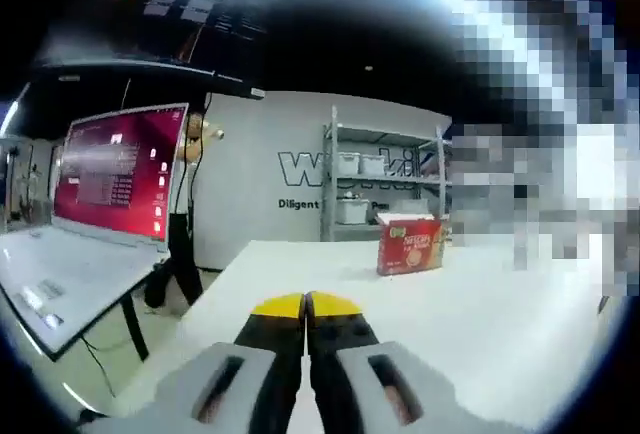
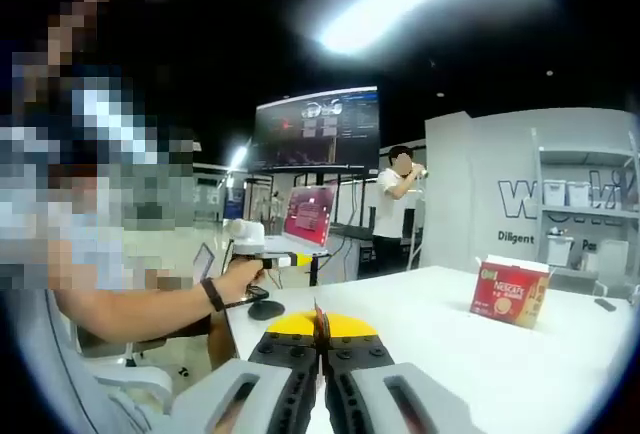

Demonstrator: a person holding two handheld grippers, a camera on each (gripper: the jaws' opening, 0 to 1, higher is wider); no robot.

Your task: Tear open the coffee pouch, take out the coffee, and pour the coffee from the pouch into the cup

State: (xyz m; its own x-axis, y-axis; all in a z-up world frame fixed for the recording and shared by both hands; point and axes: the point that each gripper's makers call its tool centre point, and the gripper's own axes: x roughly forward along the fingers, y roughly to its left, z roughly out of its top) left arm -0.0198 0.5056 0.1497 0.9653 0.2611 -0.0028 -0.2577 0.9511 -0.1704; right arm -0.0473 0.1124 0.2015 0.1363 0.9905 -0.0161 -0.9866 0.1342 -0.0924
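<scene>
1. Lettering on the grey wall is cut off by a metal shelf rack; no cup or loose pouch can be made out on the white table.
2. A red Nescafé box is seen standing upright on the far part of the table, its printed front turned toward the cameras and its top flap raised in the right gripper view.
3. The left gripper is held closed above the table's near edge, yellow tips together, nothing between them.
4. The right gripper is likewise closed and empty.
5. An open laptop with a red screen is seen left of the table.
</scene>
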